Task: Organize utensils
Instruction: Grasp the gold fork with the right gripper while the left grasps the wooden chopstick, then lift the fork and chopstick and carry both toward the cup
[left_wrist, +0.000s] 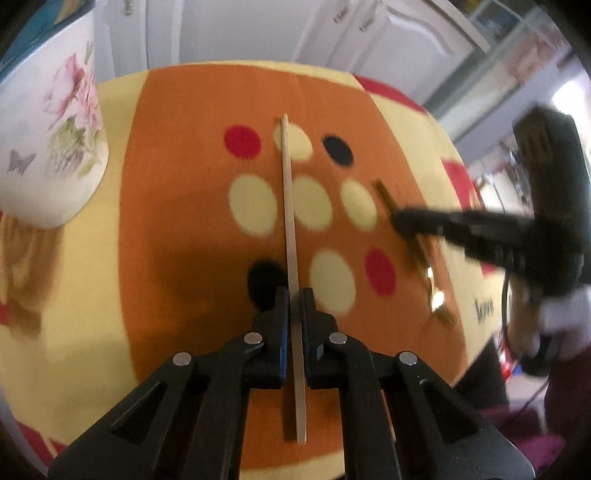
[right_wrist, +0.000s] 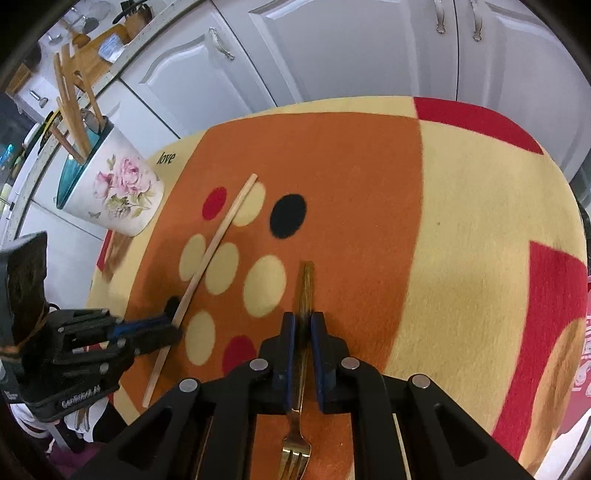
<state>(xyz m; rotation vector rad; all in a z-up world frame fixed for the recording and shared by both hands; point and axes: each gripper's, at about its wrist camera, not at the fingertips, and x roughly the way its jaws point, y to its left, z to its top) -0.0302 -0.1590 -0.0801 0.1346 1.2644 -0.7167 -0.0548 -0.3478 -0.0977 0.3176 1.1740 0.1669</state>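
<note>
My left gripper (left_wrist: 294, 295) has its black fingers with blue pads drawn in on a thin, flat wooden stick (left_wrist: 291, 236), pale and straight, which runs away from me over the soft fuzzy cloth (left_wrist: 177, 229) of orange, cream and red with round spots. From the right wrist view the same stick (right_wrist: 218, 243) slants across the cream dots, with the left gripper (right_wrist: 173, 326) pinching it near its lower third.

My right gripper (right_wrist: 303, 321) is pressed in around the slim, dark-gold handle of a shiny metal fork (right_wrist: 301, 373); its tines point back toward me. I cannot tell whether either utensil is lifted off the cloth.

At the cloth's far left stands a rounded white ceramic holder (right_wrist: 122, 199) printed with pink roses, teal inside, with several wooden sticks (right_wrist: 72, 110) leaning out of it.
</note>
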